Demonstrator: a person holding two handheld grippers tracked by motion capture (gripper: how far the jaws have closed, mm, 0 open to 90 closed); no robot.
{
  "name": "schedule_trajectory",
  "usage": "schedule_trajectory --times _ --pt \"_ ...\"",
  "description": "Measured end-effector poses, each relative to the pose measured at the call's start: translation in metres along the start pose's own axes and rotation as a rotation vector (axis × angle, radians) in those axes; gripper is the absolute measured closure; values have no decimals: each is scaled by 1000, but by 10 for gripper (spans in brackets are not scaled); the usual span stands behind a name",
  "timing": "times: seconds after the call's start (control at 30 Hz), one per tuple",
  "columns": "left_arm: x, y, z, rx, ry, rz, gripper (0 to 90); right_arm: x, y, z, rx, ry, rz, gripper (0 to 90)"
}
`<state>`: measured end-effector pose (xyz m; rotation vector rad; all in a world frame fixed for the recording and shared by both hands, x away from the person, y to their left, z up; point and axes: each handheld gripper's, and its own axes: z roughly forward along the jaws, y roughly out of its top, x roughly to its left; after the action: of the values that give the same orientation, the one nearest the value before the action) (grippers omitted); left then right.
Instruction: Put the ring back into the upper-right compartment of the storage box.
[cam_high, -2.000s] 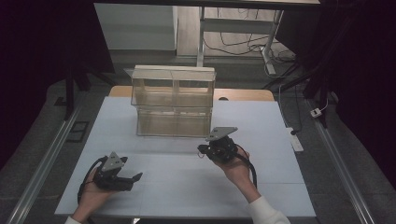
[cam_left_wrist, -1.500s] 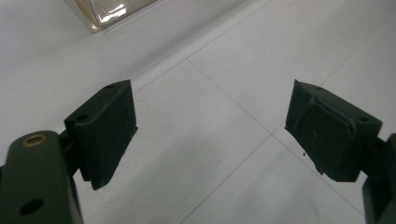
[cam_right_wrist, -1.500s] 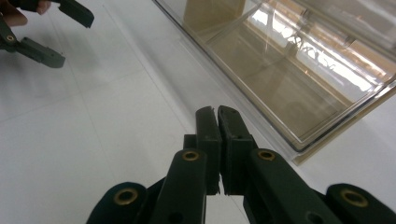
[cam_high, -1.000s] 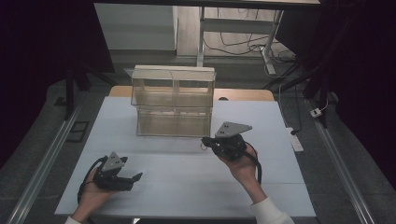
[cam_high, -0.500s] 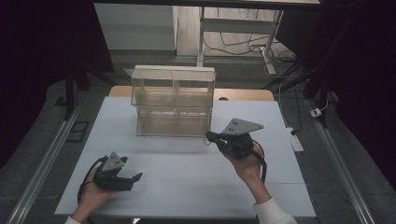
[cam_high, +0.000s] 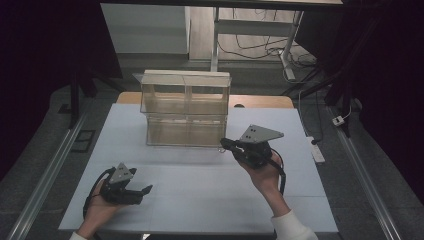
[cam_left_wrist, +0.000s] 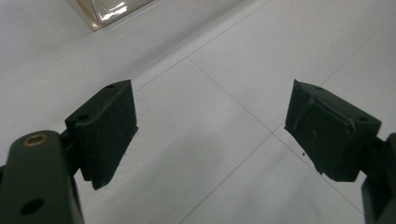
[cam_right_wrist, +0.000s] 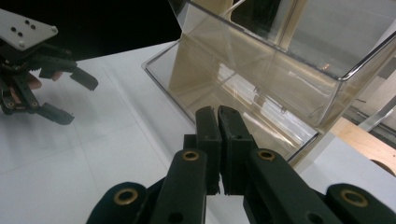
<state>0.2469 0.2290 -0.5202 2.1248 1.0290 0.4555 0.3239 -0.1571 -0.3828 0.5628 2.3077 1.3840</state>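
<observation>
High view: the clear, amber-tinted plastic two-tier bin (cam_high: 186, 107), boxy with a divider in its upper tier, stands at the far middle of the matte white tabletop (cam_high: 200, 190). Your right gripper (cam_high: 226, 143), black with a grey three-cornered plate on top, is held above the table just beside the bin's lower right corner, tips pointing at it. Your left gripper (cam_high: 145, 190) rests low near the table's front left, well apart from the bin.

Left gripper view: your two black jaws stand wide apart, pads (cam_left_wrist: 108, 128) rough and blocky, nothing between them. White panels with thin seams lie below; one glossy bin corner (cam_left_wrist: 114, 10) shows at top.

Right gripper view: your jaws are pressed together, holding nothing, tips (cam_right_wrist: 217, 114) near the bin's transparent lower wall (cam_right_wrist: 243, 100). Your other gripper (cam_right_wrist: 67, 95) sits spread open at the left.
</observation>
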Motion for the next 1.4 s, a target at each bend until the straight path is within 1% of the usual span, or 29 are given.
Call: schedule_trajectory --times 0.23,0.43,0.63,0.83,1.4 --pt "1 0 -1 -4 3 -8 165 -3 4 0 -10 -6 1 875" --pt "1 0 -1 -5 5 -7 165 -10 12 0 -36 -11 9 875" --pt "1 0 -1 -5 3 -6 165 -13 19 2 -33 -16 5 875" --pt "1 0 -2 -7 2 -8 165 -17 25 4 -38 -16 13 875" --pt "2 0 -4 -12 4 -11 166 -24 42 16 -41 -16 14 875"
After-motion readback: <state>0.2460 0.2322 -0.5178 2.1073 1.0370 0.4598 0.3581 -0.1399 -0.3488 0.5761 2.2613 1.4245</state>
